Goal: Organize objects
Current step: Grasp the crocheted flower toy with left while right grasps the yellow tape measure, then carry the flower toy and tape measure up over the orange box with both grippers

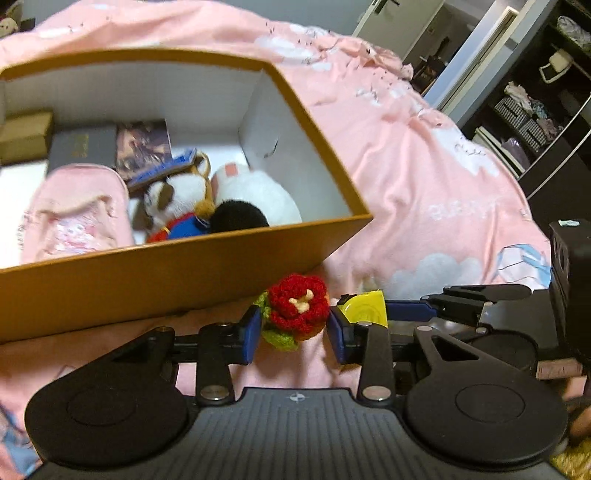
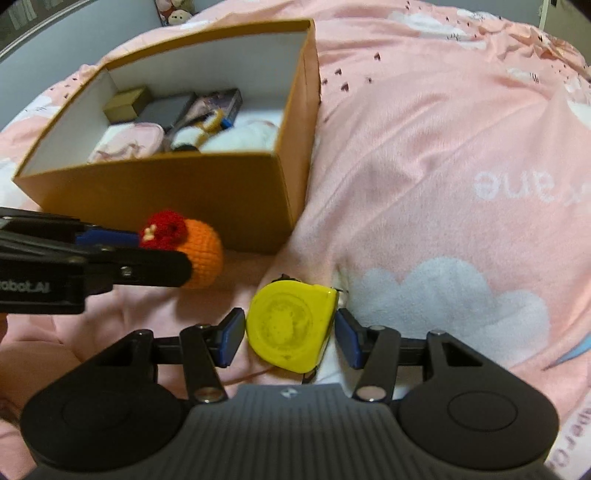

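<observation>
A crocheted toy with a red flower (image 1: 297,312) on an orange body (image 2: 205,254) sits between the blue pads of my left gripper (image 1: 293,332), which presses on both its sides just in front of the orange cardboard box (image 1: 147,280). My right gripper (image 2: 290,338) is shut on a yellow tape measure (image 2: 291,328) that lies on the pink blanket (image 2: 443,147), to the right of the crocheted toy. The tape measure (image 1: 365,308) also shows in the left wrist view behind the right-hand pad. The open box (image 2: 184,192) holds plush toys, a pink pouch, flat books and a small brown box.
The pink blanket covers the whole bed and rises in folds to the right of the box. Dark shelving (image 1: 535,110) with baskets and clothes stands beyond the bed's right edge. Stuffed toys (image 2: 177,11) sit at the far end of the bed.
</observation>
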`<state>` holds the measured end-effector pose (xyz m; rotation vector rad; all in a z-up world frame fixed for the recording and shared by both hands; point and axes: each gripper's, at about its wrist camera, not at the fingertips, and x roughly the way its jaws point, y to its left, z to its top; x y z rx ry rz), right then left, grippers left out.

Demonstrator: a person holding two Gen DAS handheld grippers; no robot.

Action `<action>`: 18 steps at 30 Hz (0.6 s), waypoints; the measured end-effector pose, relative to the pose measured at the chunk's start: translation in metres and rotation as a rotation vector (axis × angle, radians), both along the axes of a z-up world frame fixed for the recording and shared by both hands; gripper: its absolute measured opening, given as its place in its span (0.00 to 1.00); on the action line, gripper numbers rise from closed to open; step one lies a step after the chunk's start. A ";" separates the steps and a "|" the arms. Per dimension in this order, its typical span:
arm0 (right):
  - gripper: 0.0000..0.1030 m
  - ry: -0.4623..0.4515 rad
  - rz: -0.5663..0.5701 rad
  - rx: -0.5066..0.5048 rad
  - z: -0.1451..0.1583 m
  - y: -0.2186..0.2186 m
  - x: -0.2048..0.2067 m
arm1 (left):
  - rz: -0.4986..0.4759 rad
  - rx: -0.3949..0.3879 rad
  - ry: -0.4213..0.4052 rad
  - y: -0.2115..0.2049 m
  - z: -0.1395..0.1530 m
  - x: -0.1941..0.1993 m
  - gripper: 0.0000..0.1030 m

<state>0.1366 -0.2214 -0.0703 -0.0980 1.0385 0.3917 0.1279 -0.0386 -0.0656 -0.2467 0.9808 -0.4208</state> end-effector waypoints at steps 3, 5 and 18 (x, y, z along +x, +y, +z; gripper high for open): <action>0.54 -0.029 0.013 -0.004 0.016 0.000 -0.004 | 0.004 -0.010 -0.029 0.007 0.012 -0.011 0.41; 0.54 -0.050 0.027 -0.001 0.029 0.000 -0.008 | 0.013 -0.019 -0.052 0.010 0.021 -0.016 0.41; 0.54 -0.260 0.248 -0.031 0.109 0.035 0.012 | 0.148 -0.089 -0.188 0.043 0.082 0.019 0.41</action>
